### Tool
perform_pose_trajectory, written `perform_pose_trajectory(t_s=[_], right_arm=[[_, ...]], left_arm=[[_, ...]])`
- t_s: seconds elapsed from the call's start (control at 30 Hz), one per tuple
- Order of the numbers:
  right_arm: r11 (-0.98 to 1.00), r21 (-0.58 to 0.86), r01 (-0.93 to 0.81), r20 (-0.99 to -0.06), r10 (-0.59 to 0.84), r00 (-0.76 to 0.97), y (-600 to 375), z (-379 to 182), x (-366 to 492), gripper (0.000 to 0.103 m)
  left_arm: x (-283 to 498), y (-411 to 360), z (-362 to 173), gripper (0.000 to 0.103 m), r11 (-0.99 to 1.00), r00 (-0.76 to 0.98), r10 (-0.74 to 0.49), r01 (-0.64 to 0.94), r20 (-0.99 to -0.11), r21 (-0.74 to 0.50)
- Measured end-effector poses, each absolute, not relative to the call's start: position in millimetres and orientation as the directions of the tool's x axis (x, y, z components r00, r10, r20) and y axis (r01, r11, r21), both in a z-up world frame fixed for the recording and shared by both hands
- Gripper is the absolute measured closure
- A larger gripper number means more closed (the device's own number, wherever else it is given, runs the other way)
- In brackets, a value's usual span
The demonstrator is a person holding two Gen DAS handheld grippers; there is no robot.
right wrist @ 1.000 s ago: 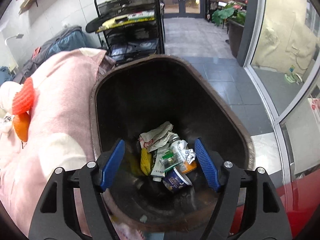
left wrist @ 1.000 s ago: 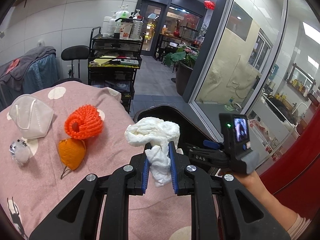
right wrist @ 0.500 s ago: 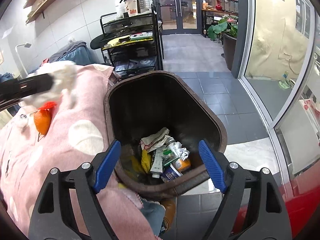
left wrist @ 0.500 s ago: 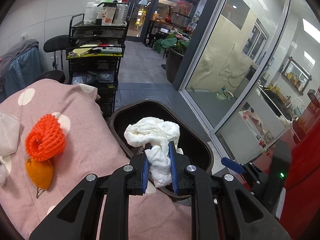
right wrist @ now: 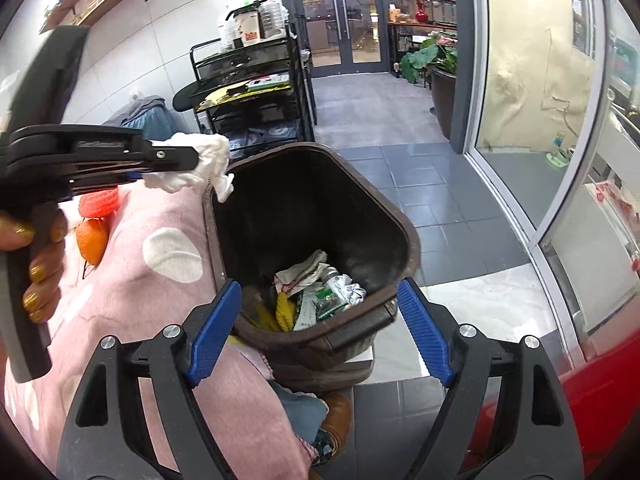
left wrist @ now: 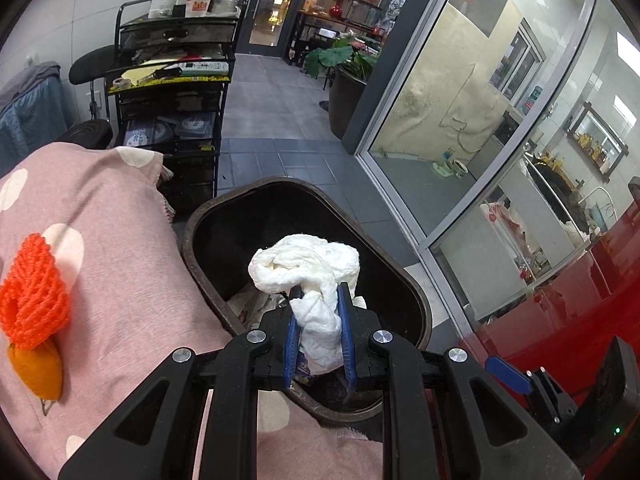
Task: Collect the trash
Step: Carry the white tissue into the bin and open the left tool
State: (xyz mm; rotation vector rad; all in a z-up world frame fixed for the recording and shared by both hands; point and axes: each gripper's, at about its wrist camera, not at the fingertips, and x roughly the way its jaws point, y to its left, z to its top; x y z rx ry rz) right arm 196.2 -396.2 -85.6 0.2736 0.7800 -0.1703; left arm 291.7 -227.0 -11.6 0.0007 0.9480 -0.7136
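My left gripper (left wrist: 319, 320) is shut on a crumpled white tissue wad (left wrist: 308, 268), which hangs over the near rim of the dark brown trash bin (left wrist: 280, 184). In the right wrist view the same wad (right wrist: 208, 152) sticks out of the left gripper (right wrist: 188, 160) at the bin's left rim (right wrist: 208, 216). A hand grips that tool's handle. My right gripper (right wrist: 318, 286) stands open above the bin's front edge, nothing between its blue pads (right wrist: 216, 320). Wrappers and packets (right wrist: 316, 292) lie at the bin's bottom.
An orange foam net (left wrist: 32, 292) and an orange piece (left wrist: 36, 368) lie on the pink dotted cloth (left wrist: 120, 280) left of the bin. A black shelf cart (left wrist: 172, 80) stands behind. Glass panels (left wrist: 460, 120) and a red surface (left wrist: 580, 320) close the right side.
The left gripper has carried the wad rightward from over the cloth to above the bin. The right gripper has drawn back and up out of the bin, its jaws slightly wider.
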Motion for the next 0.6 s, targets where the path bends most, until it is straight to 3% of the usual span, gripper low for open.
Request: perform_pose_trajectory(t_s=[0.27,0.37,0.4,0.43,0.5,0.6], right_arm=[[0.937,0.19,0.293,-0.713,-0.073,0.697,-409.8,-86.4,175.4,0.023],[0.937,0.184,0.298,-0.714,-0.081,0.696,-411.1,-85.9,169.3,0.023],[0.937,0.183,0.299,-0.715,-0.082,0.695,-411.8,-85.9,168.0,0.023],[0.936,0.185,0.3,-0.717,-0.081,0.692,-413.0,-86.6,166.0,0.022],[0.933,0.19,0.305,-0.719,-0.08,0.69,-414.2,-87.5,164.1,0.021],[0.93,0.201,0.307,-0.719,-0.073,0.692,-414.8,-88.9,160.2,0.021]], left_arm=[[299.5,-250.3,-23.7,0.085,0.77,0.34,-0.543,0.565,-0.768,-0.295],[302.6,-257.2,-27.7,0.077,0.77,0.329,-0.538,0.567,-0.776,-0.294],[303.6,-260.1,-27.9,0.062,0.771,0.331,-0.532,0.569,-0.78,-0.284],[303.8,-261.5,-28.0,0.04,0.774,0.337,-0.526,0.57,-0.781,-0.276],[302.8,-261.4,-25.1,0.02,0.784,0.364,-0.525,0.56,-0.769,-0.27],[302.3,-259.5,-22.5,0.017,0.776,0.364,-0.543,0.56,-0.757,-0.288]])
